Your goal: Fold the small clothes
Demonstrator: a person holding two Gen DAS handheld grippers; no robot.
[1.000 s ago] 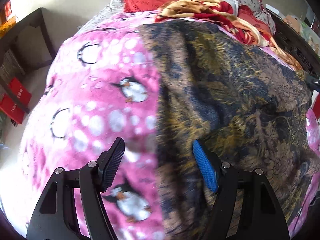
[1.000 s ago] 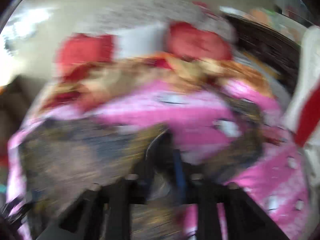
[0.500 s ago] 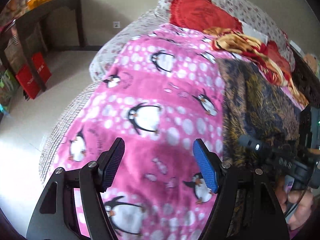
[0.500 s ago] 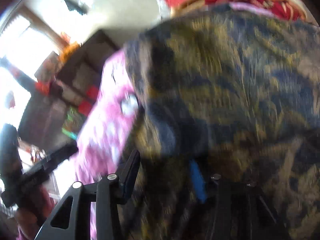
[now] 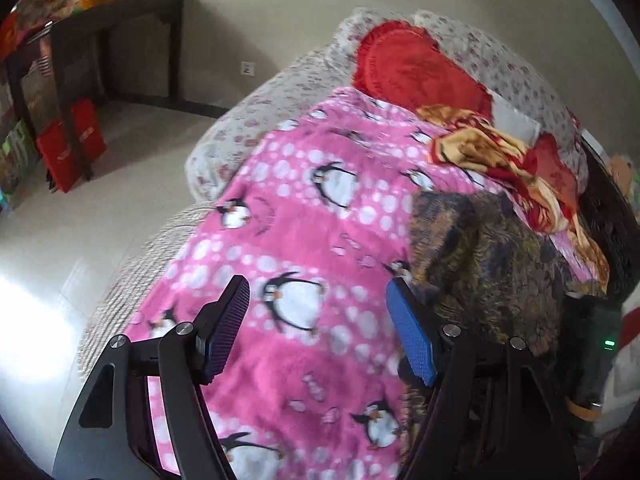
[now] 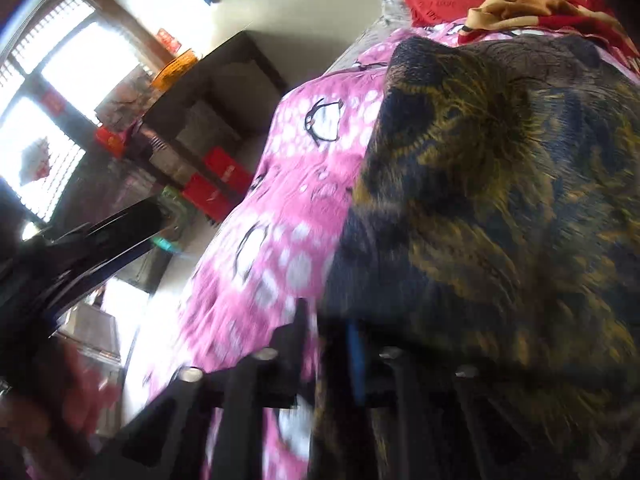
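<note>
A dark garment with a gold pattern lies on a pink penguin blanket, right of my left gripper. That gripper hovers open over the blanket with nothing between its pads. In the right wrist view the garment fills the right side, blurred. My right gripper sits at its left edge over the blanket. Its jaws are opening, the pads stand close together, and the garment's edge runs between them. The left gripper's black body shows at the far left.
A red cushion and a crumpled yellow-and-red cloth lie at the head of the bed. A dark wooden frame borders the right side. A dark table with red boxes under it stands across the pale floor.
My left gripper moved left and up, from over the garment to over the bare blanket. The right gripper swept across and down with the garment, which now lies further right.
</note>
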